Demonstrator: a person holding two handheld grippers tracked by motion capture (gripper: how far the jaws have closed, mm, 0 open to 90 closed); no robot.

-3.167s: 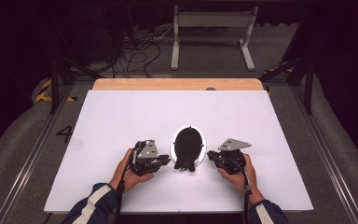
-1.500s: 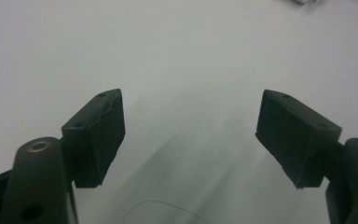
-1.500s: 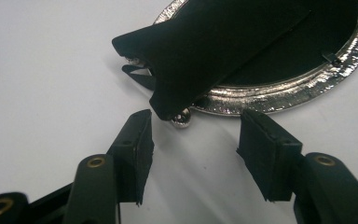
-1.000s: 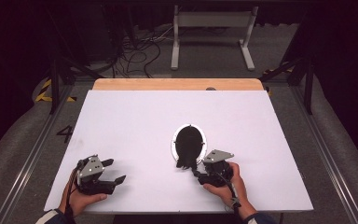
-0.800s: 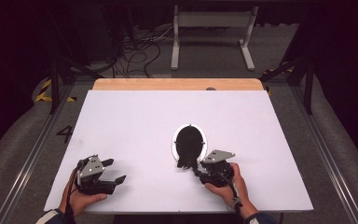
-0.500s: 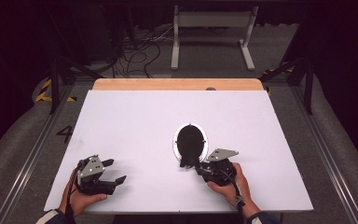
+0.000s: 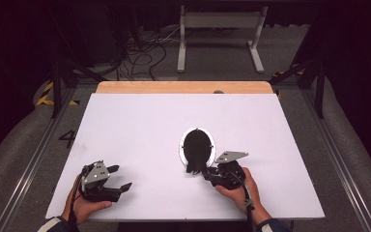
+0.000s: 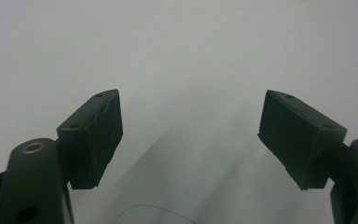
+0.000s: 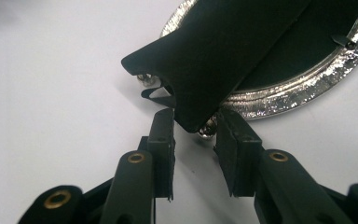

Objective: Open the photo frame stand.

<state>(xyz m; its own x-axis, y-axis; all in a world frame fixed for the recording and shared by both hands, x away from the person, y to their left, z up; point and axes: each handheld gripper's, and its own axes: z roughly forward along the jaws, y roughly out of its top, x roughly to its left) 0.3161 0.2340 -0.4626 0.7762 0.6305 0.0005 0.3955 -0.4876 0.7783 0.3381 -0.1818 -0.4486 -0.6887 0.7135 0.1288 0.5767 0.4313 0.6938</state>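
Right gripper (image 9: pixel 195 126) jaws nearly pinched the black stand flap (image 9: pixel 214 51) of the oval silver-rimmed frame (image 7: pixel 197 147); left gripper (image 8: pixel 191 135) jaws spread, empty; right gripper view revealed silver ball feet (image 9: pixel 208 127)

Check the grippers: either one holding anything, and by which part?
Left gripper is open and empty above the white table. Right gripper straddles the tip of the oval frame's black stand; a firm grip cannot be told.

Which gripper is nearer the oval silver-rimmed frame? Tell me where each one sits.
Right. The right gripper sits at the frame's near edge, jaws either side of its black stand. The left gripper hovers open over bare table, far to the frame's left.
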